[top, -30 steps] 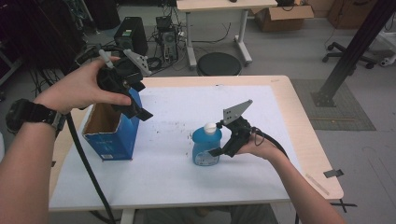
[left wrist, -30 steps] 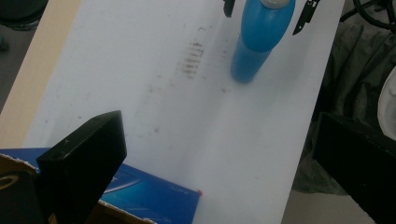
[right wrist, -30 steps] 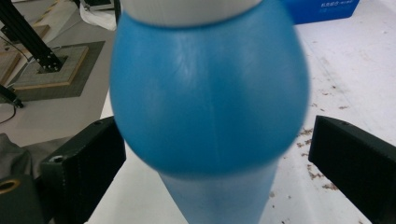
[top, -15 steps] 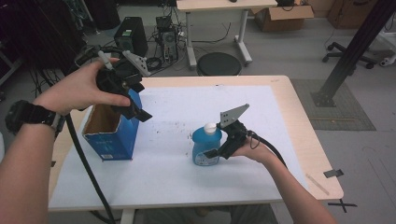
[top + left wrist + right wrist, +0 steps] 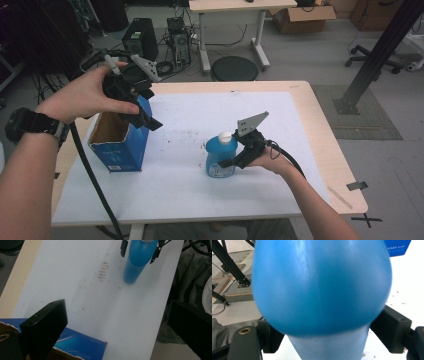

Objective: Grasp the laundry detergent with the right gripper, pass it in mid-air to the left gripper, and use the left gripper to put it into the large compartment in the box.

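A blue bottle point(image 5: 220, 159) with a white cap point(image 5: 226, 136) stands upright on the white sheet, right of centre. My right gripper point(image 5: 239, 156) comes at it from the right, its jaws pressed on both sides of the bottle point(image 5: 322, 290). An open-topped blue cardboard box point(image 5: 119, 145) stands at the left. My left gripper point(image 5: 142, 116) hovers over the box's far right corner, jaws wide apart and holding nothing. The left gripper view looks past the box edge point(image 5: 82, 345) toward the bottle point(image 5: 137, 262) with the other gripper's jaws flanking it.
A white sheet point(image 5: 180, 200) covers most of the wooden table point(image 5: 330, 150); it bears small brown specks near the middle. Cables trail from both grippers off the front edge. Beyond the table stand a round black stool point(image 5: 234, 68), computer towers and a black post point(image 5: 380, 55).
The right hand and gripper have settled slightly lower against the bottle. The left gripper stays above the box, barely shifted.
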`<state>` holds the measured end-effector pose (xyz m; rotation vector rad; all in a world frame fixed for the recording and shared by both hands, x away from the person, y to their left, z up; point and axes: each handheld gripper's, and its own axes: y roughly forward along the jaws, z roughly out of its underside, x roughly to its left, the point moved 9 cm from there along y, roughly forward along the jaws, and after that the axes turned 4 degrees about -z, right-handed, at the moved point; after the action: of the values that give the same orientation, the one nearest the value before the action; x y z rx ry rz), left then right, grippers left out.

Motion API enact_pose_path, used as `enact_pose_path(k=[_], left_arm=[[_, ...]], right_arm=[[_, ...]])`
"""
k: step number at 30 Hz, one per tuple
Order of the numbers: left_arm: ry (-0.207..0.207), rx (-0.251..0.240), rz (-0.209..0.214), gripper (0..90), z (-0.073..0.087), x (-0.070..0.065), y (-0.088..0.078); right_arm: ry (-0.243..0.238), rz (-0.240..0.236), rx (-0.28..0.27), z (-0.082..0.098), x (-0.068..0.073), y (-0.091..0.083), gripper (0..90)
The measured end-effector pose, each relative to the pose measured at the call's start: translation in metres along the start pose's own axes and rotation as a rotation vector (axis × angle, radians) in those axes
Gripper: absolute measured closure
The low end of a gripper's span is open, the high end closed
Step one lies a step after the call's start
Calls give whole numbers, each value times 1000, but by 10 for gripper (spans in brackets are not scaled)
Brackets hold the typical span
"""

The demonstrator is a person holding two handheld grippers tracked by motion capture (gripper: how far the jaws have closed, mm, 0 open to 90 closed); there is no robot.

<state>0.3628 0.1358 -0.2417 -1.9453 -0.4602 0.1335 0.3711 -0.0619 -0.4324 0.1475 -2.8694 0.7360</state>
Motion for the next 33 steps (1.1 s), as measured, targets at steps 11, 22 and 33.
enact_pose_path(k=[11,22,33], left_arm=[[-2,3,1,38,0,0,1],[2,3,4,38,0,0,1],[3,11,5,38,0,0,2]], right_arm=[[-3,6,0,0,-2,0,263],[-9,-8,2,0,-1,1,311],[-21,-19,-5,0,1,1,364]])
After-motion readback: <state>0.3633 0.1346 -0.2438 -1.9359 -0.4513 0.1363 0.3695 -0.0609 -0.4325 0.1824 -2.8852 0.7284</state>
